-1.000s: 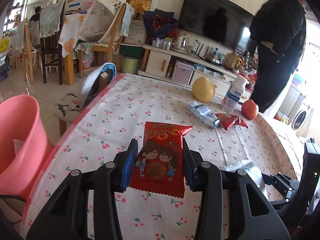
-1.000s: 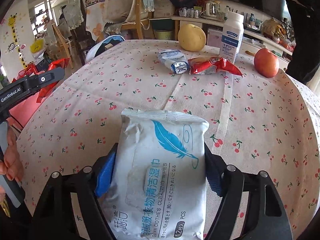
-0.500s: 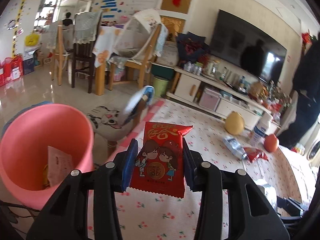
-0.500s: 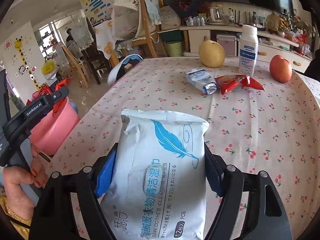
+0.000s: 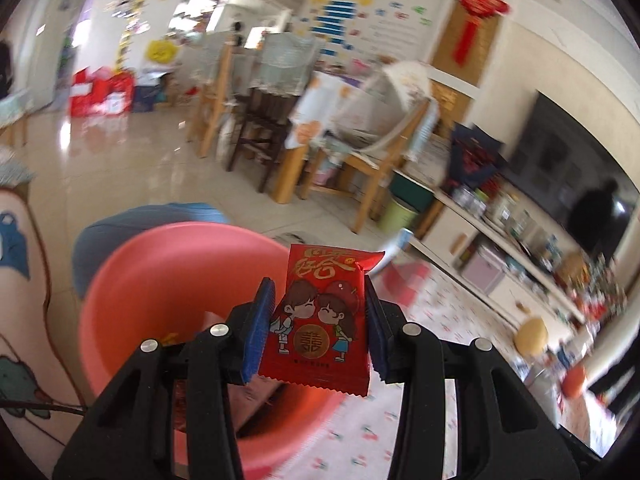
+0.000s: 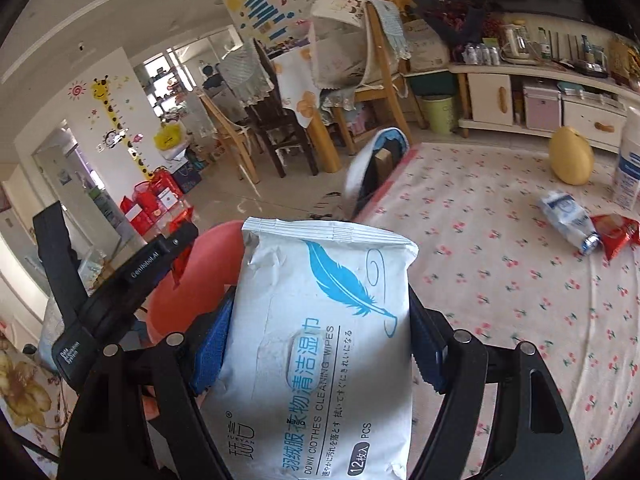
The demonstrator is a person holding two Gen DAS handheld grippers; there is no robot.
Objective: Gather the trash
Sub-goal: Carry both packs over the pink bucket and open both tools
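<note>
From my left wrist camera I see the left gripper (image 5: 318,326) clenched on a small red foil snack packet printed with a cartoon couple (image 5: 320,320), held upright directly above the open mouth of the round pink plastic bin (image 5: 160,280). The right wrist camera gives what that view lacks: the right gripper (image 6: 320,340) grasping a white soft pack of cleaning wipes with a blue feather print (image 6: 320,340), and beyond the pink plastic bin (image 6: 176,300), the cherry-print tablecloth (image 6: 500,300) still carrying a crumpled blue-and-white wrapper (image 6: 566,218), a red crinkled snack bag (image 6: 618,234), a yellow pear-shaped fruit (image 6: 570,156) and a white bottle (image 6: 630,168) cut off at the frame edge.

The wipes pack hides most of the bin from the right camera; only its near wall shows. In the left view the room is motion-blurred, and I cannot make out the scraps inside the bin.

Half a second ago the bin sat to the left of the red packet; now the packet is over it, and the right gripper has swung closer to the bin too.
</note>
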